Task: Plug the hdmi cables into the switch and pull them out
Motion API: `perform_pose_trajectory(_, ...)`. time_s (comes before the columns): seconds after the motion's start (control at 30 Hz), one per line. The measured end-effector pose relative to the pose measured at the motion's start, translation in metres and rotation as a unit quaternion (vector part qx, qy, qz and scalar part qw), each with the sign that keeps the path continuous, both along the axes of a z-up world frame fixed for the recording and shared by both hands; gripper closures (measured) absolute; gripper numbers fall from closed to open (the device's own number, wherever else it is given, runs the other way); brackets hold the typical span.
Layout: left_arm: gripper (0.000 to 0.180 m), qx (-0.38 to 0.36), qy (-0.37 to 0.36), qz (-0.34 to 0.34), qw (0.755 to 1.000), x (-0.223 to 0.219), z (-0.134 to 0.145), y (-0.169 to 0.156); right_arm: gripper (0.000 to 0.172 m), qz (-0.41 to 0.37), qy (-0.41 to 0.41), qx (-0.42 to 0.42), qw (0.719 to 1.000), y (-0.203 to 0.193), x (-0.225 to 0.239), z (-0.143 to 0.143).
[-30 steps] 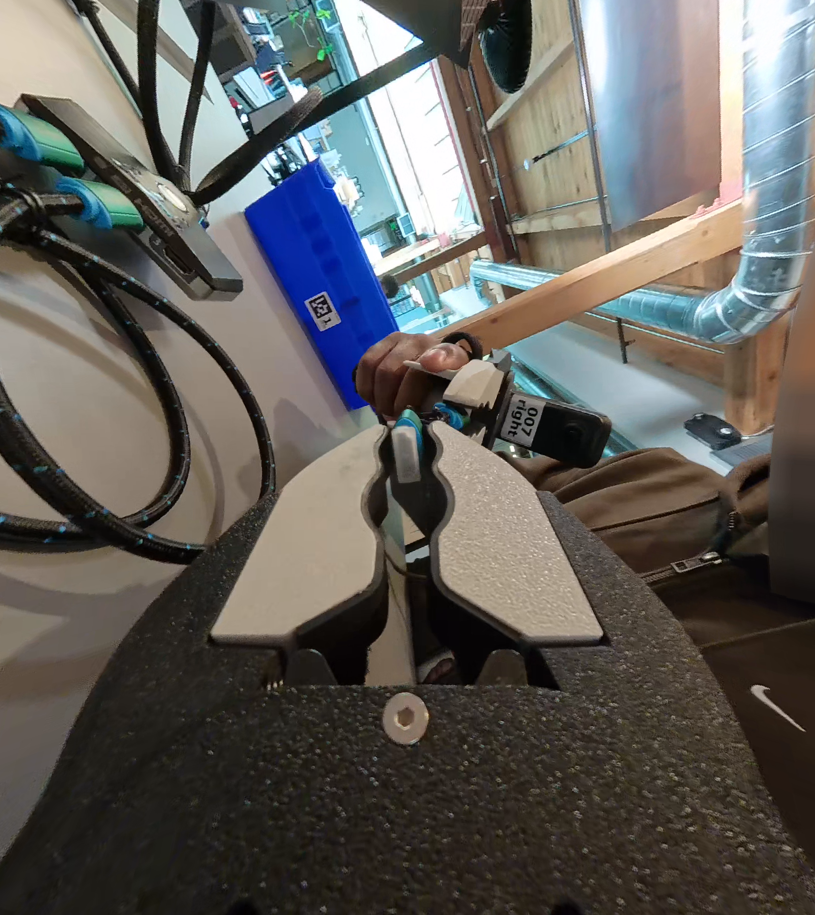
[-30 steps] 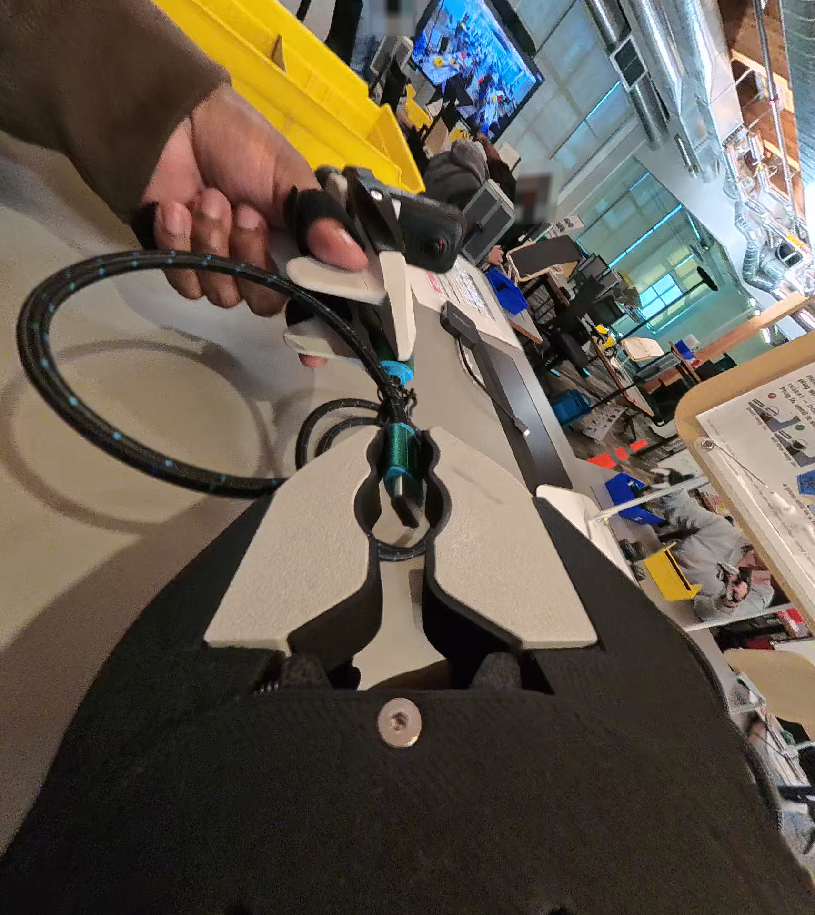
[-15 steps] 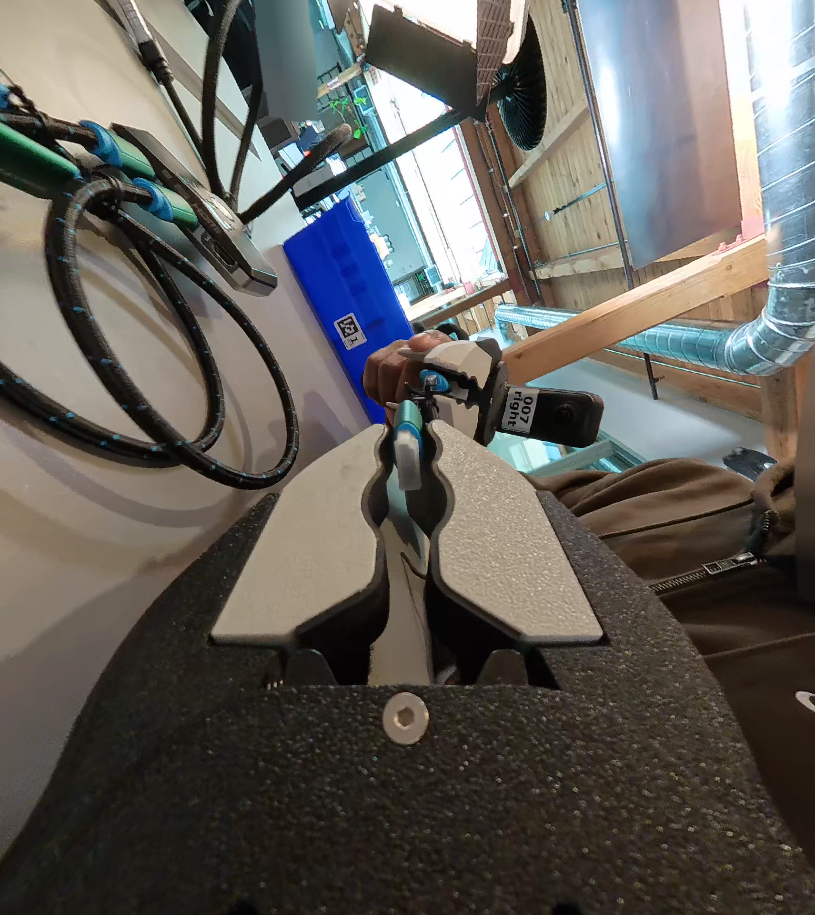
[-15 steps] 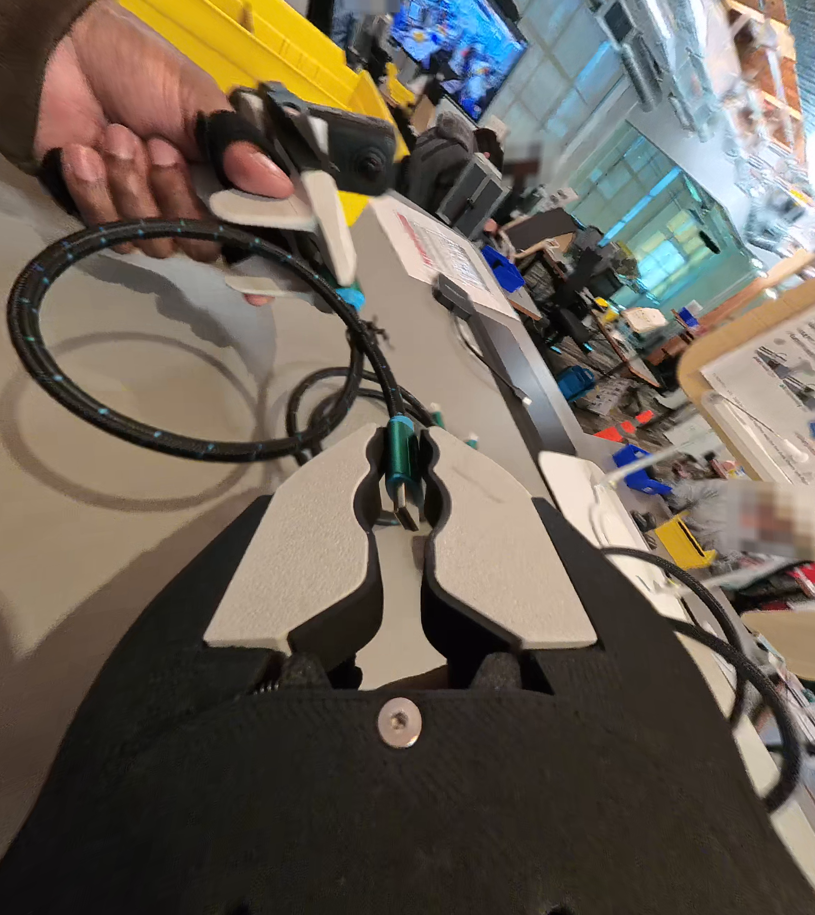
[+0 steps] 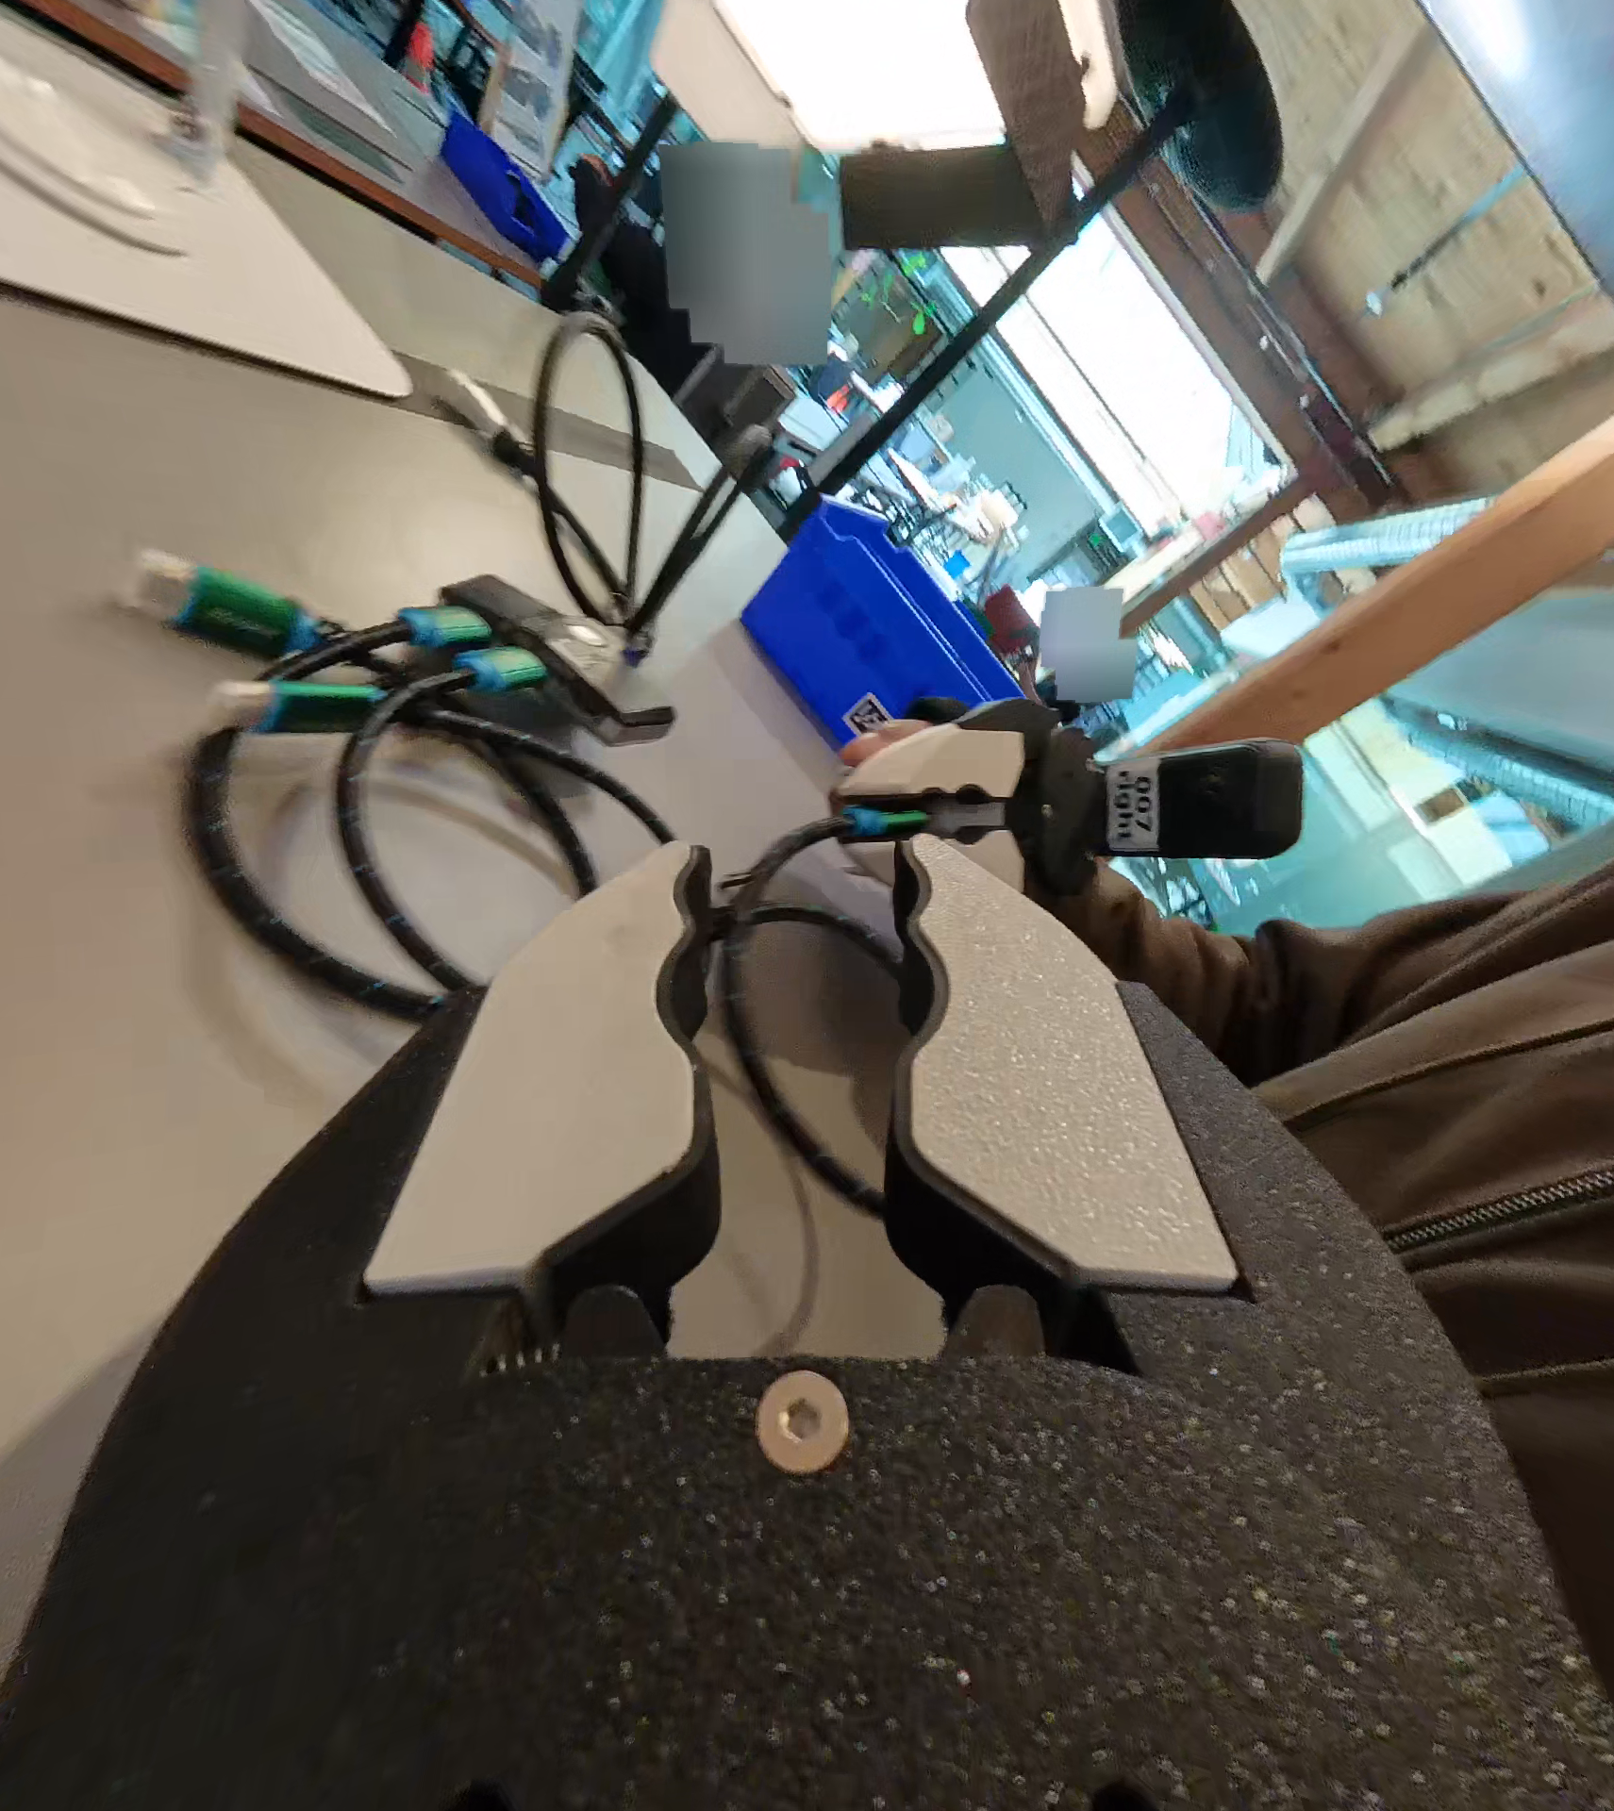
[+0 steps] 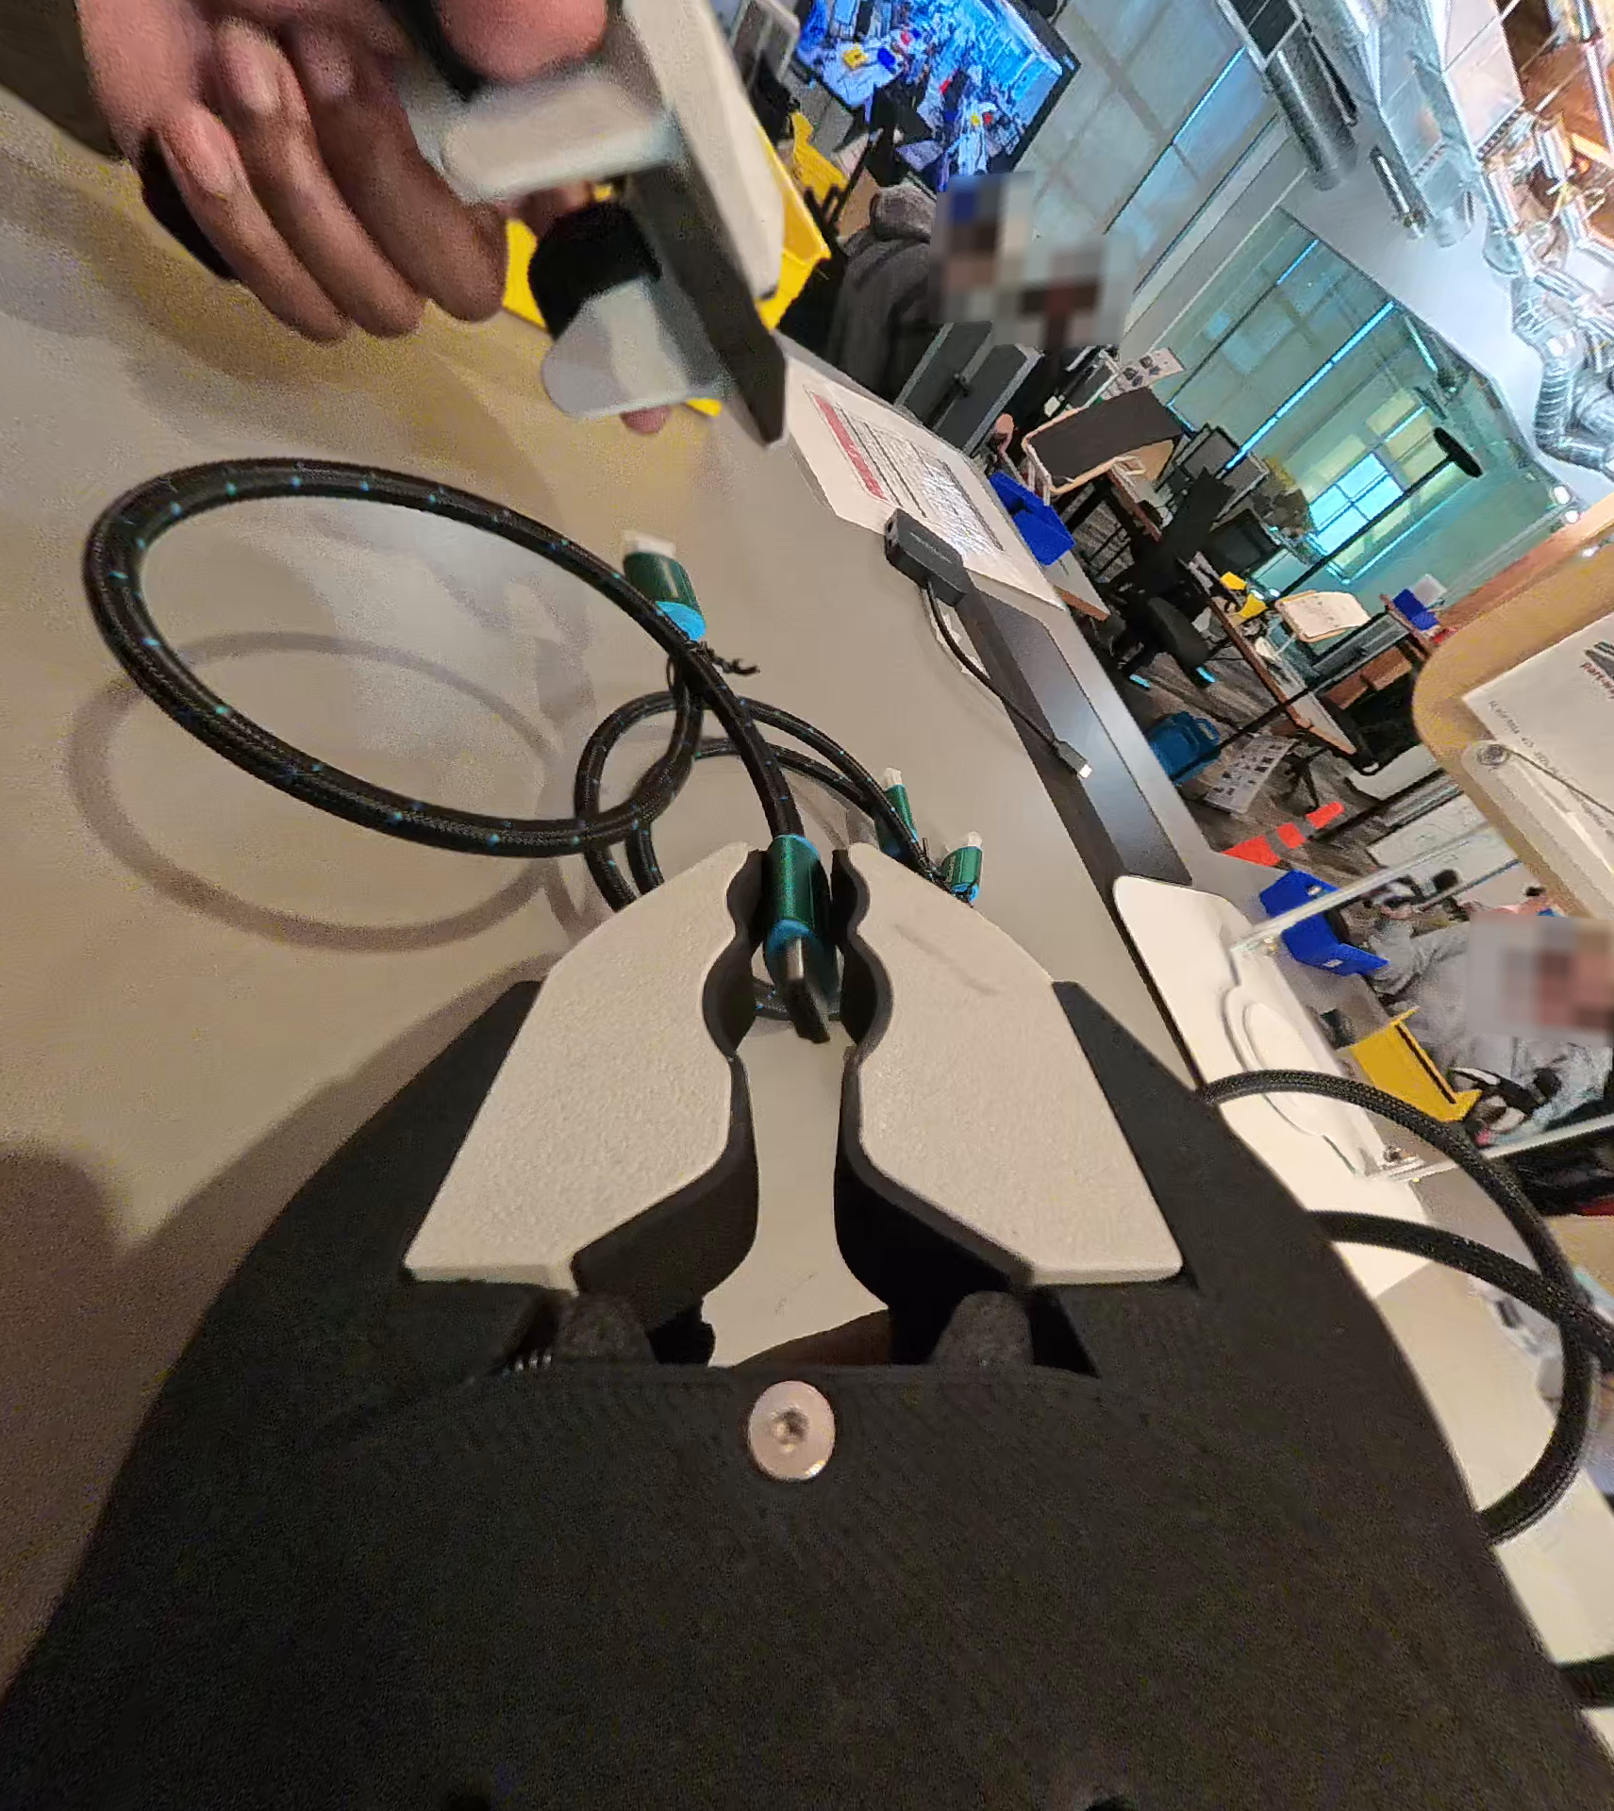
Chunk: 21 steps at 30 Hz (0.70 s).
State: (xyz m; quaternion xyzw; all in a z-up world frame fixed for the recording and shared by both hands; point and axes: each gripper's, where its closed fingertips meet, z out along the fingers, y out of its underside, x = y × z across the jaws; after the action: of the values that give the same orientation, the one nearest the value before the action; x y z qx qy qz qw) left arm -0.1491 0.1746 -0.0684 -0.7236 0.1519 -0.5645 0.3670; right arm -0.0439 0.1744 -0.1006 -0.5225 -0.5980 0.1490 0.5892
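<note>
My right hand-held gripper (image 6: 795, 887) pinched a green cable plug (image 6: 791, 906) between its pads, the plug's long axis running along the fingers, metal tip pointing back toward my wrist, its black braided cable (image 6: 313, 774) looping away over the grey worktop (image 6: 19, 686); my left hand-held gripper (image 5: 803, 867), jaws spread around nothing, hovered just beside it, other green-plugged cables (image 5: 293, 696) lying farther off
</note>
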Motion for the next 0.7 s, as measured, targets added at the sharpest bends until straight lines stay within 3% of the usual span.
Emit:
perform_pose_trajectory(0.03, 0.144, 0.001, 0.006, -0.020, 1.000, 0.013, 0.005, -0.005, 0.160, -0.004, -0.005, 0.008, 1.000, 0.002, -0.002, -0.002)
perform_pose_trajectory(0.13, 0.147, -0.075, 0.015, -0.054, 0.996, 0.054, -0.003, -0.014, 0.160, -0.019, -0.023, 0.051, 0.998, 0.009, -0.012, -0.006)
perform_pose_trajectory(0.23, 0.150, -0.169, -0.013, -0.014, 0.985, 0.075, -0.021, -0.007, 0.160, -0.033, -0.032, 0.104, 0.993, 0.014, -0.021, -0.004)
perform_pose_trajectory(0.33, 0.150, -0.214, -0.047, 0.038, 0.975, 0.075, -0.033, 0.006, 0.160, -0.032, -0.034, 0.141, 0.989, 0.014, -0.027, -0.003)
perform_pose_trajectory(0.5, 0.152, -0.272, -0.130, 0.043, 0.953, 0.080, -0.034, 0.012, 0.160, -0.014, -0.033, 0.195, 0.980, 0.007, -0.033, -0.002)
perform_pose_trajectory(0.7, 0.163, -0.273, -0.117, 0.048, 0.954, 0.081, -0.045, 0.013, 0.161, 0.006, -0.041, 0.245, 0.969, -0.001, -0.045, -0.001)
